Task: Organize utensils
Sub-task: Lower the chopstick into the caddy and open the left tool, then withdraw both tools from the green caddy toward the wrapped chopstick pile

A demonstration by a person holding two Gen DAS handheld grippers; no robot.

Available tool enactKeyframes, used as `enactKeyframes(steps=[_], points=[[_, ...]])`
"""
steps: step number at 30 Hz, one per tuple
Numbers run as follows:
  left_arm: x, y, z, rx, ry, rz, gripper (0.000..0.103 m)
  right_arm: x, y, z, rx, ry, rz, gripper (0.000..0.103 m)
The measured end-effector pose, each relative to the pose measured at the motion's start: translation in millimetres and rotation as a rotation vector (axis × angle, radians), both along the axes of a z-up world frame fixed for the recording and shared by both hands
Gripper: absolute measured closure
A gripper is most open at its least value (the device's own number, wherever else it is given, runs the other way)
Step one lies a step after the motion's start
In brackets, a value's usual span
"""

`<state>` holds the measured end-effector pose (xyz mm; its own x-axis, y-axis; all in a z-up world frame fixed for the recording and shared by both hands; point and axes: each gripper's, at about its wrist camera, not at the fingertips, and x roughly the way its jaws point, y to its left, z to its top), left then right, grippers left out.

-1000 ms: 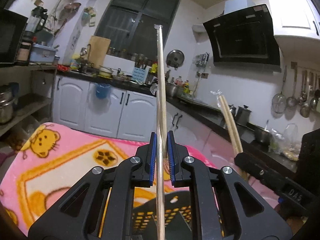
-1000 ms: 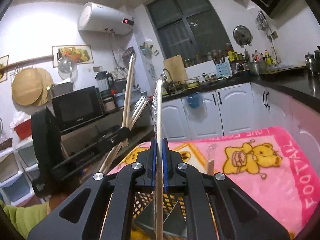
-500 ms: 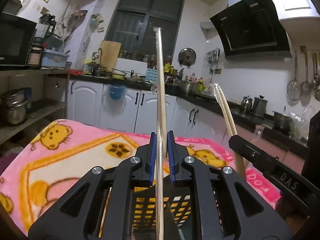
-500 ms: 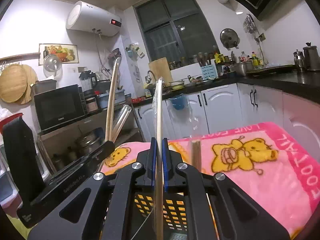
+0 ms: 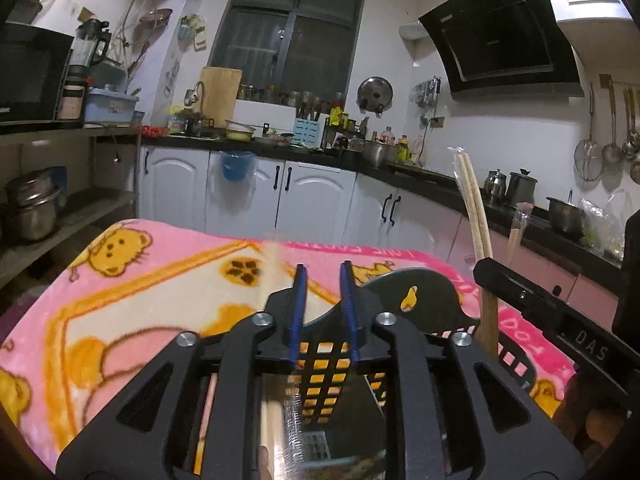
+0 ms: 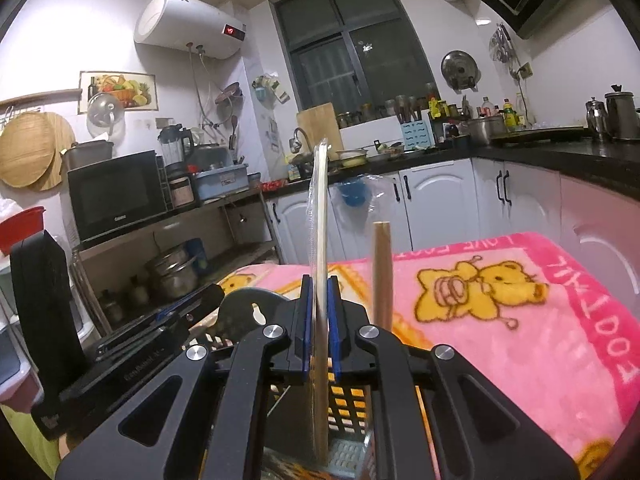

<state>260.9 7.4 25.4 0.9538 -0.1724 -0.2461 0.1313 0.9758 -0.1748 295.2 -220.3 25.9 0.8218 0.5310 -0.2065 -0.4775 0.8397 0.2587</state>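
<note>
Your left gripper (image 5: 323,312) has just opened and holds nothing, but your right gripper (image 6: 319,328) has begun easing off the wrapped chopsticks (image 6: 320,216) standing in the black utensil basket (image 5: 416,292) — release them crooked and they may tip out onto the pink blanket (image 6: 520,320).

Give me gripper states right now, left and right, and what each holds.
Left gripper: jaws have just been opening, now apart with nothing between them.
Right gripper: jaws have just been easing open, with the wrapped chopsticks upright between them above the black basket.

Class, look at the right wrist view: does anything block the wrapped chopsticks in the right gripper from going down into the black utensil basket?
Nothing visible does. The wrapped chopsticks between the right gripper's pads already reach down into the basket; another pair stands clear beside them.
</note>
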Motion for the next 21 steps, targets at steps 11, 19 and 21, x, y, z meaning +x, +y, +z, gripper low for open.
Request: enactKeyframes(steps=[11,19,21], points=[[-6,-1,-2,-0.018,0.031,-0.047,0.065,-11,-2,6,-0.003,0.012,0.025,0.08],[-15,2,-2,-0.017,0.041,-0.056,0.055,-22,-7,8,-0.014,0.013,0.025,0.072],[-17,3,-2,-0.019,0.052,-0.063,0.052,-25,-8,8,-0.018,0.019,0.024,0.068]])
